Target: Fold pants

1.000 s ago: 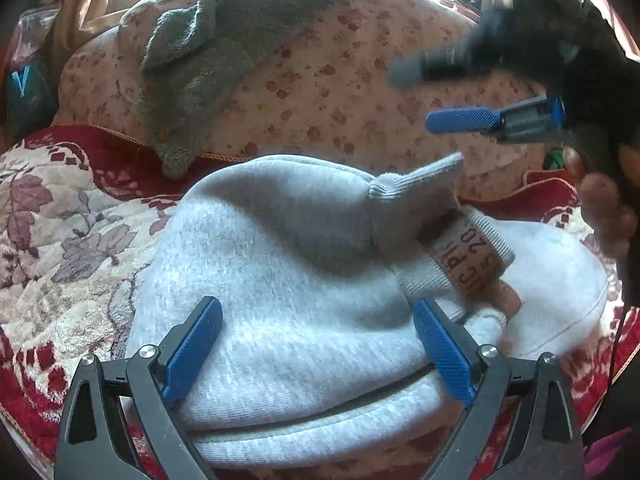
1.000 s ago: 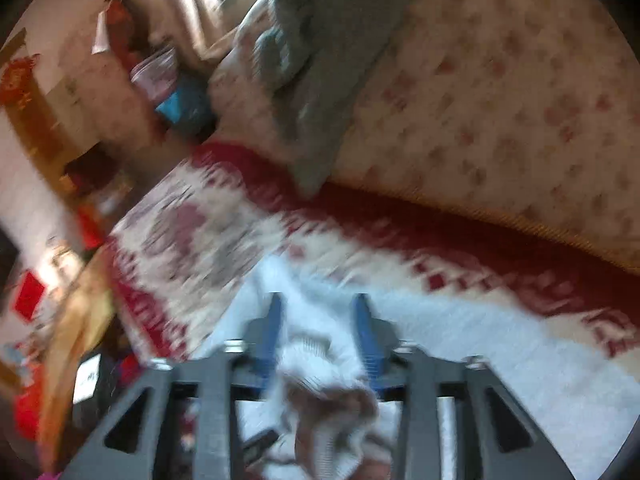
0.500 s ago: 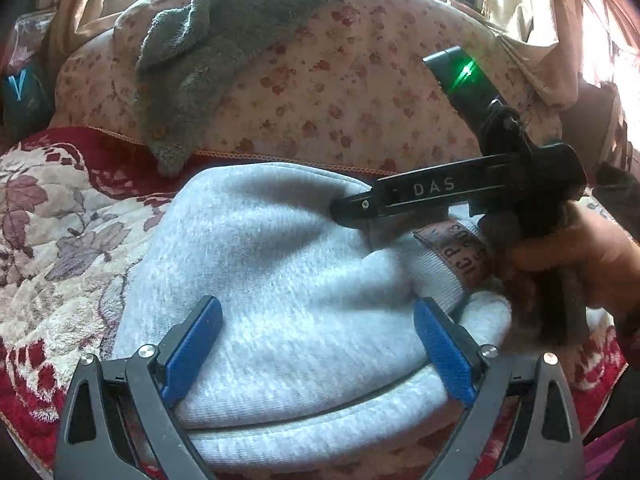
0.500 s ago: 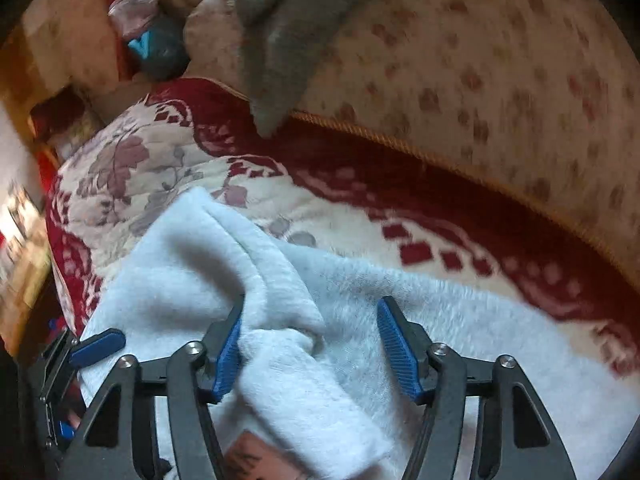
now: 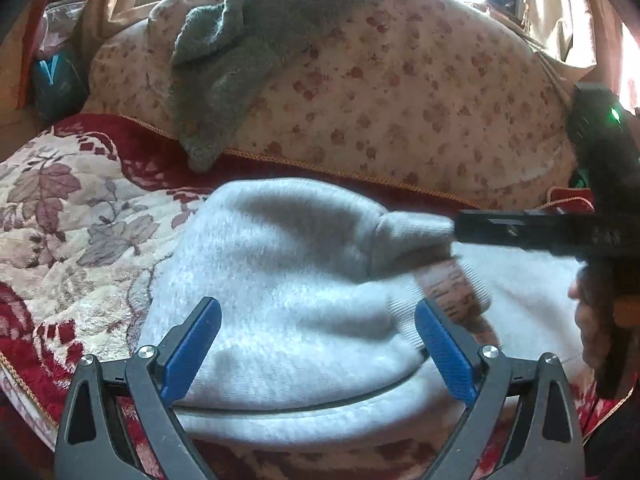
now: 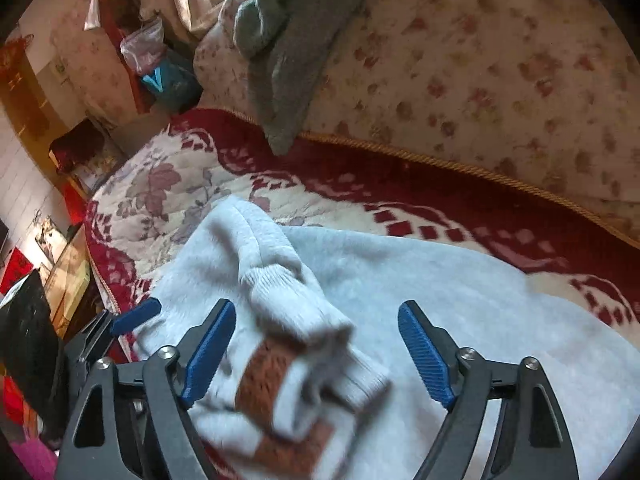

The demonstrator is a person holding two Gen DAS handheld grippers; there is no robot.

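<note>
Light grey fleece pants point(image 5: 288, 288) lie bunched and folded on a red and cream floral bedspread point(image 5: 72, 232). A ribbed cuff with a brown label point(image 5: 452, 284) lies on top at the right; it also shows in the right wrist view point(image 6: 304, 344), blurred. My left gripper point(image 5: 318, 354) is open, its blue pads over the near edge of the pants. My right gripper point(image 6: 320, 354) is open, its pads on either side of the cuff without pinching it. Its black body point(image 5: 568, 232) reaches in from the right in the left wrist view.
A floral cushion point(image 5: 400, 92) stands behind the pants with a grey knitted garment point(image 5: 240, 48) draped over it. The left gripper's blue pad point(image 6: 136, 314) shows at the left in the right wrist view. The bed's left edge and room clutter point(image 6: 48, 240) lie beyond.
My right gripper has drawn back to the right and opened wider; the cuff has dropped onto the pants. My left gripper has stayed open in place.
</note>
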